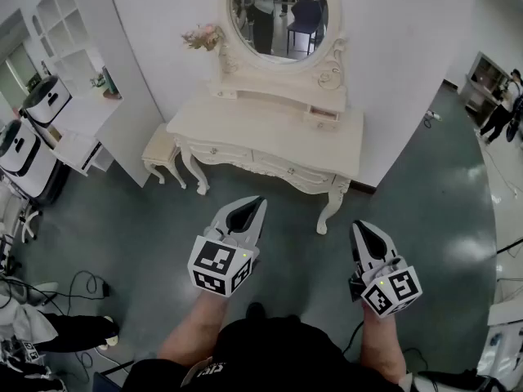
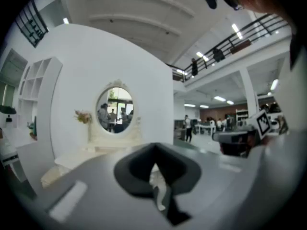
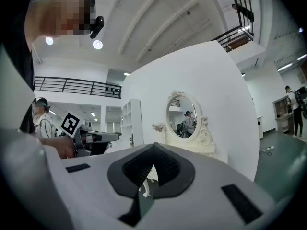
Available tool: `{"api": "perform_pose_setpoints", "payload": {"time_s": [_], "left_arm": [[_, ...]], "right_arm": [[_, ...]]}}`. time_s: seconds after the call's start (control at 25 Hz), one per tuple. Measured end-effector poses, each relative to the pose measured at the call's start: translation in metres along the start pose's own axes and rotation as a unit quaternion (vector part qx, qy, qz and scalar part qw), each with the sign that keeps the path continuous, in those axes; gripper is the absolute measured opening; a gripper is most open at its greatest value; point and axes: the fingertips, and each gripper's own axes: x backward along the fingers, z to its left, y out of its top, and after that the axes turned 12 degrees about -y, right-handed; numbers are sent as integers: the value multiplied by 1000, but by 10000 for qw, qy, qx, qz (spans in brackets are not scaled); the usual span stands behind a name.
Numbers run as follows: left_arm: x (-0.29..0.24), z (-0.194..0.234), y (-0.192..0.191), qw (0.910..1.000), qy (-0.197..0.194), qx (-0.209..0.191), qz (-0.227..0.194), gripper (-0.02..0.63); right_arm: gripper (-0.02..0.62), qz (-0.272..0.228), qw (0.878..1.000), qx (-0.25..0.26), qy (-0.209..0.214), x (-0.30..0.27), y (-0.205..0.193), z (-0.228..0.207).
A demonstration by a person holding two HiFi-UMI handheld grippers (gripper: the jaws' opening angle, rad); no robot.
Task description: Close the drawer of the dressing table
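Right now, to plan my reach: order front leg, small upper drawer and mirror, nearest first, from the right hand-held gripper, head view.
1. Front leg, just ahead, on the floor.
2. Small upper drawer, tabletop's back right.
3. Mirror, against the wall.

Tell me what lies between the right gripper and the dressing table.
Only bare green floor, as the head view shows: nothing stands between the right gripper and the dressing table.

Your cream dressing table (image 1: 245,129) stands upright at 12 o'clock against the white wall (image 1: 163,31), on carved, curved legs, with its oval mirror (image 1: 282,11) above. On the tabletop's raised back shelf (image 1: 270,96), toward 1 o'clock, a small drawer (image 1: 324,122) juts out, pulled partly open.
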Motion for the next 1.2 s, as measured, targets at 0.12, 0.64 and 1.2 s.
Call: {"api": "perform_pose_setpoints", "payload": {"time_s": [0.12, 0.64, 1.2], "left_arm": [[-1, -3, -3, 10000, -1, -14, 63, 8], [6, -34, -32, 9993, 87, 295, 210, 8], [-8, -70, -98, 9835, 77, 1797, 201, 8]], "right_arm": [[-12, -18, 10000, -7, 53, 1, 4, 1], [-6, 237, 9988, -339, 273, 30, -15, -5], [-6, 1138, 9909, -712, 81, 80, -94, -33]]}}
